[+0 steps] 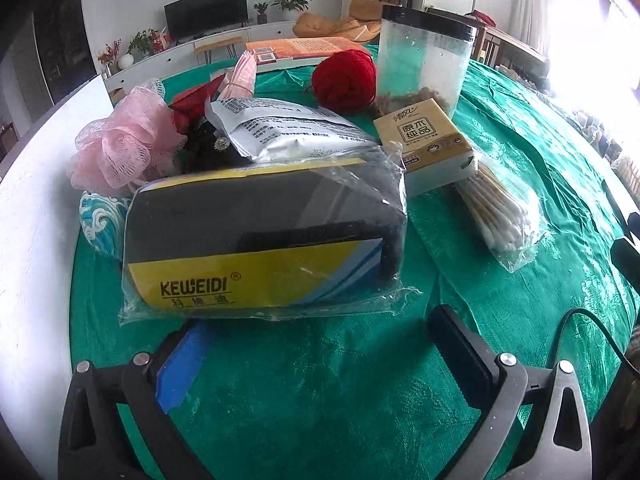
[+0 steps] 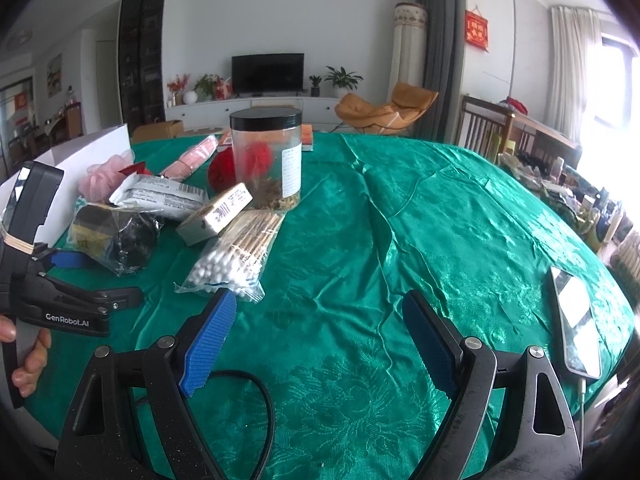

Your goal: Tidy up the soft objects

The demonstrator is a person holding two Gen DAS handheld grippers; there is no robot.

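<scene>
**Left gripper lined up on the sponge pack**

The left gripper (image 1: 316,340) is wide open w/ nothing in it. Right in front of it, a bit to the left and very near, lies the sponge pack (image 1: 260,240) – a soft block in a clear bag w/ a yellow label. Its long side runs left to right, across the fingers, so I think the short side has to fit between them. The pack sits on the green cloth (image 1: 320,400), near the left edge of the table.

The right gripper (image 2: 316,344) is open too and holds nothing. Only bare cloth is under it. The sponge pack (image 2: 108,236) is far off to its left, so the left gripper is much nearer.

Count, going outward – 1 sponge pack, 1 white foil pouch (image 1: 288,128) resting on top of it, 1 pink bath puff (image 1: 120,144) behind on the left, 1 tissue pack (image 1: 428,144) on the right, 1 bag of cotton swabs (image 1: 500,212) just right of that, 1 red yarn ball (image 1: 344,80) far back, 1 clear jar (image 1: 420,56) beside the yarn. 1 phone (image 2: 576,320) lies alone, far right.
</scene>
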